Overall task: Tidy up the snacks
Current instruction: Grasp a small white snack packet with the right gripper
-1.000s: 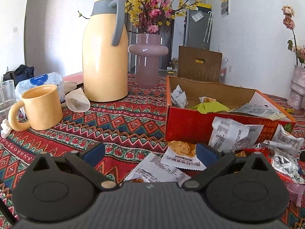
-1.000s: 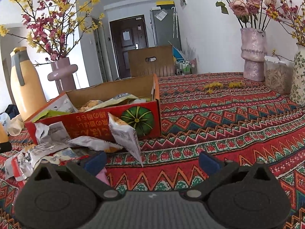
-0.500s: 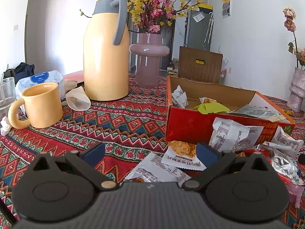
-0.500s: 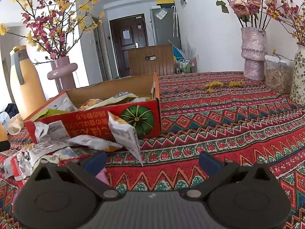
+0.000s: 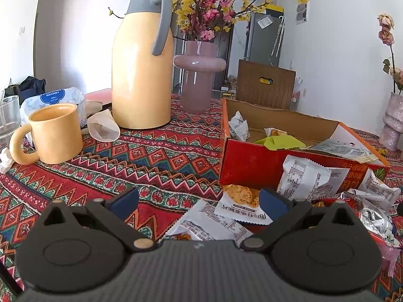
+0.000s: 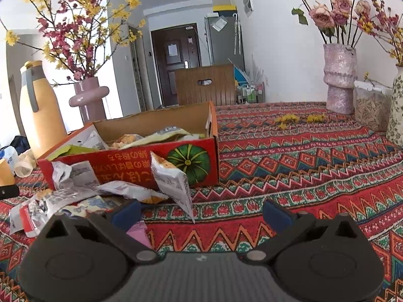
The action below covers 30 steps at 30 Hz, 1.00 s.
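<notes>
The left gripper point(image 5: 199, 198) is held spread and empty, low over a white cookie packet point(image 5: 241, 205) lying just before the red cardboard box point(image 5: 249, 161). The right gripper point(image 6: 201, 212) is likewise spread with nothing between its fingers, near an upright white snack packet point(image 6: 172, 181) leaning by the box front point(image 6: 131, 166). More wrappers are strewn on the patterned tablecloth point(image 6: 289, 156); some already lie inside the box. A single packet should be pinched by its flat sealed edge, so the contents are not crushed. Japanese-style characters and a green pumpkin picture point(image 6: 189, 161) are printed on the box, seen upside down; packet print is too small to be read.
</notes>
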{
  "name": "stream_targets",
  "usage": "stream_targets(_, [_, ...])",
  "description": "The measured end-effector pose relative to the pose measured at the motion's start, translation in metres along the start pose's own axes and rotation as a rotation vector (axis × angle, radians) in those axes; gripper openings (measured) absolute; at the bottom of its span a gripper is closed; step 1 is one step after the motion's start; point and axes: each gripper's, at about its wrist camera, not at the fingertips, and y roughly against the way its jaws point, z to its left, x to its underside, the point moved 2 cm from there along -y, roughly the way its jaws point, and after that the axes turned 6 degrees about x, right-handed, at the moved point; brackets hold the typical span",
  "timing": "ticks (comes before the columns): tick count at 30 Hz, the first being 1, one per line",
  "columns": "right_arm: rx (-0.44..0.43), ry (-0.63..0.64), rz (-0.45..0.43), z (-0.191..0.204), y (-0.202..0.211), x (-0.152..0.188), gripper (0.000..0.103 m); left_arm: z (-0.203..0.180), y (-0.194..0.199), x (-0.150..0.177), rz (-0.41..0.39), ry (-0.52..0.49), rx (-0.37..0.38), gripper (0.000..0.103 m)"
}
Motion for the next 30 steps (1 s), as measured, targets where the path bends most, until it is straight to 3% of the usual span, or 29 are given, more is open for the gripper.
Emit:
stream_targets(11, [-0.048, 0.034, -0.002, 0.021, 0.017, -0.01, 0.103, 0.005, 0.002, 0.0, -0.006, 0.032, 0.018, 0.103])
stream_targets(22, [-0.017, 0.089, 0.001, 0.046, 0.003, -0.036, 0.103, 0.006, 0.002, 0.0, -0.001, 0.044, 0.021, 0.103])
stream_targets(30, [0.038, 0.12, 0.099, 0.04, -0.045, -0.04, 0.087, 0.007, 0.0, 0.0, 0.007, 0.055, 0.031, 0.103])
